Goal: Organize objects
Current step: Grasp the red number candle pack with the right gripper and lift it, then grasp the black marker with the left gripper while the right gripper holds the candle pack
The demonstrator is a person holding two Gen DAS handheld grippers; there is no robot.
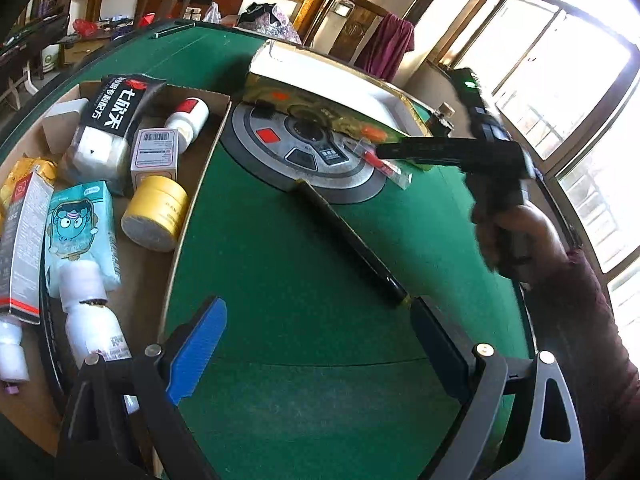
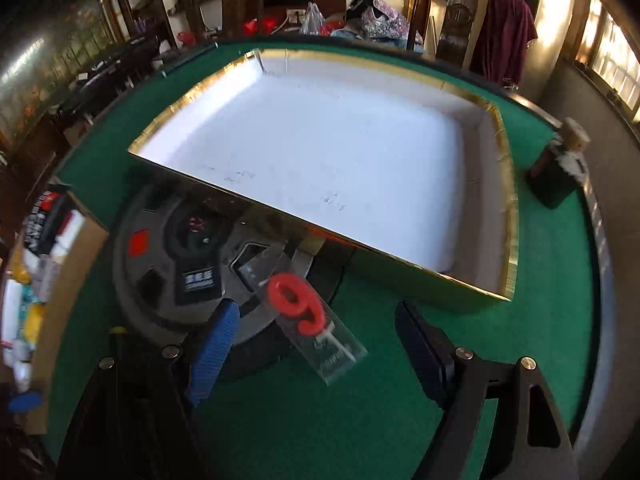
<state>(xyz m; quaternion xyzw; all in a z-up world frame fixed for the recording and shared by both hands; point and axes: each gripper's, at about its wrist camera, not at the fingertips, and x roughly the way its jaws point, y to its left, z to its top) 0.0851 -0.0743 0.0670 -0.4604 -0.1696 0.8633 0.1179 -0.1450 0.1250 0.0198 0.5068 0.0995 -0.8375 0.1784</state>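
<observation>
- The right tool (image 2: pixel 316 340) sits right over the clear-packed red "9" candle (image 2: pixel 298 306). The pack lies between its fingers, nothing gripped, jaws wide.
- The pack's long axis runs diagonally, far-left to near-right of that tool.
- The left tool (image 1: pixel 320 344) is wide open and empty, much further off, so the right one's nearer.
- Count: one candle, one gold-rimmed white tray (image 2: pixel 508 200) just beyond it, one cardboard box (image 1: pixel 200 184) of bottles on the tabletop (image 1: pixel 300 272).

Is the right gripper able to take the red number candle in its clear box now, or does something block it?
Probably yes. The right gripper is open, with the clear candle box lying between its fingers, not yet pinched. Nothing covers the box; the gold-rimmed tray lies just beyond it.
</observation>
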